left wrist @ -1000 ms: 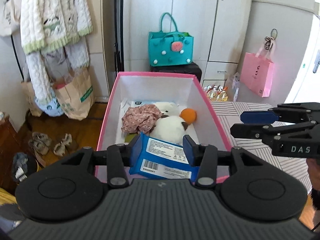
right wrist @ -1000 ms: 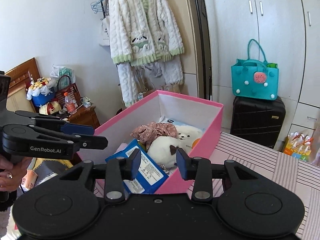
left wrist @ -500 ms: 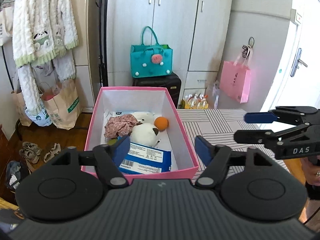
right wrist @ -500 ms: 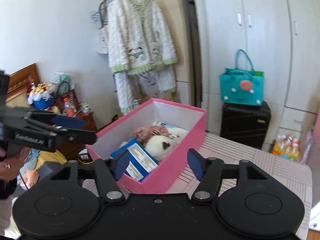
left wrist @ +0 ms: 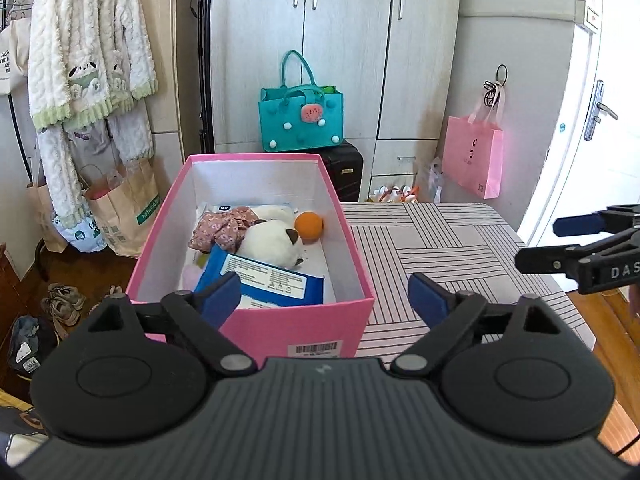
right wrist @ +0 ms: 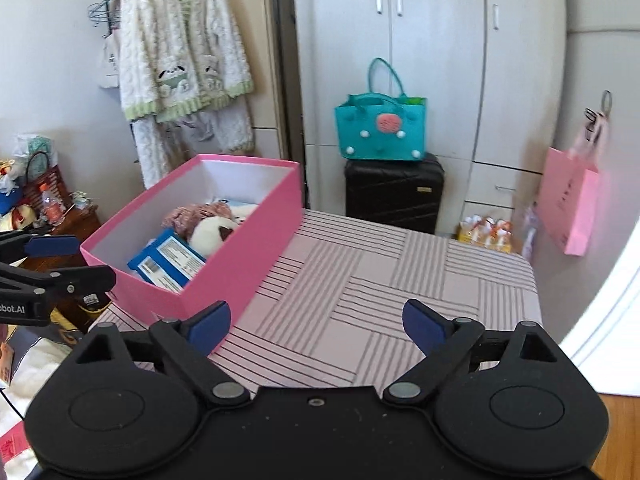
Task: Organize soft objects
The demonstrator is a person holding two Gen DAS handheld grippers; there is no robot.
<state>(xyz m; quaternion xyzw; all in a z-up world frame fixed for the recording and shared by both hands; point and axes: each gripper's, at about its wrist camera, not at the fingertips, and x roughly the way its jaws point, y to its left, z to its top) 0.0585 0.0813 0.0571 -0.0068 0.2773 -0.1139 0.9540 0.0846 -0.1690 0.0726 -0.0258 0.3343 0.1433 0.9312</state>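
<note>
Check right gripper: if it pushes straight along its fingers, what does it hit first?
Probably the striped pink tabletop. The right gripper has nothing between its opening jaws and points down at bare table; the pink cardboard box sits left of that line. Depth is uncertain.

Box [left wrist: 256, 328] sits at table's [left wrist: 440, 240] left edge. Inside: packet [left wrist: 264, 284] at near end, plush toy [left wrist: 272, 240] behind it, ball [left wrist: 309, 227] to toy's right, cloth [left wrist: 220, 228] to its left. Suitcase [right wrist: 394, 192] beyond table's far edge, tote bag [right wrist: 380, 132] on it.
</note>
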